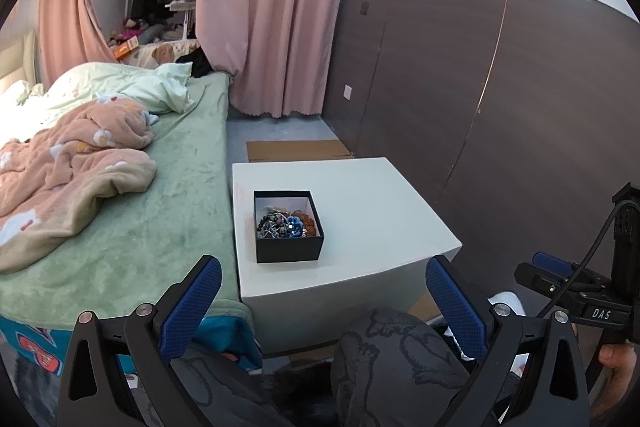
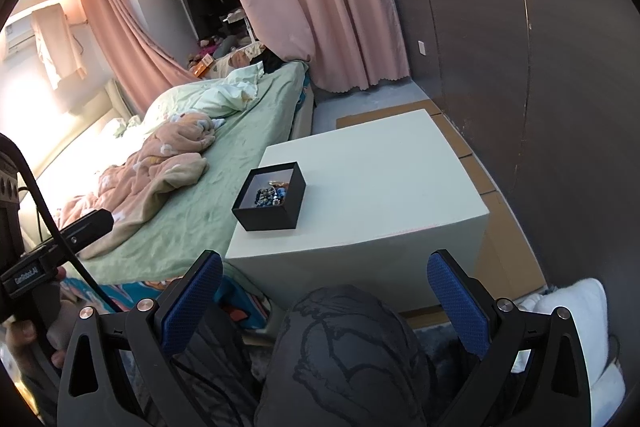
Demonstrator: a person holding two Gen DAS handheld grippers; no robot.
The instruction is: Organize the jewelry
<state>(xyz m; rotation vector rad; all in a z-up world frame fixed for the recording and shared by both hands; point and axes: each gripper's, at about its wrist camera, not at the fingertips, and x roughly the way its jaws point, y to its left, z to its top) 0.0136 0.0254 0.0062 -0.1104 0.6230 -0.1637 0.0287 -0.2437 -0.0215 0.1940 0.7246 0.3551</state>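
Note:
A small black open box (image 1: 289,247) full of tangled bead jewelry (image 1: 286,223) sits on a white table (image 1: 372,211), near its left side. It also shows in the right wrist view (image 2: 269,217), with the beads (image 2: 269,195) inside. My left gripper (image 1: 324,269) is open and empty, held back from the table's near edge, above a knee in grey patterned trousers. My right gripper (image 2: 325,263) is open and empty, also short of the table (image 2: 384,179). Each gripper shows at the edge of the other's view.
A bed with a green sheet (image 1: 160,195) and a pink blanket (image 1: 72,163) runs along the table's left. A dark panelled wall (image 1: 500,99) stands on the right. Cardboard (image 1: 296,149) lies on the floor beyond the table. Pink curtains (image 1: 276,7) hang behind.

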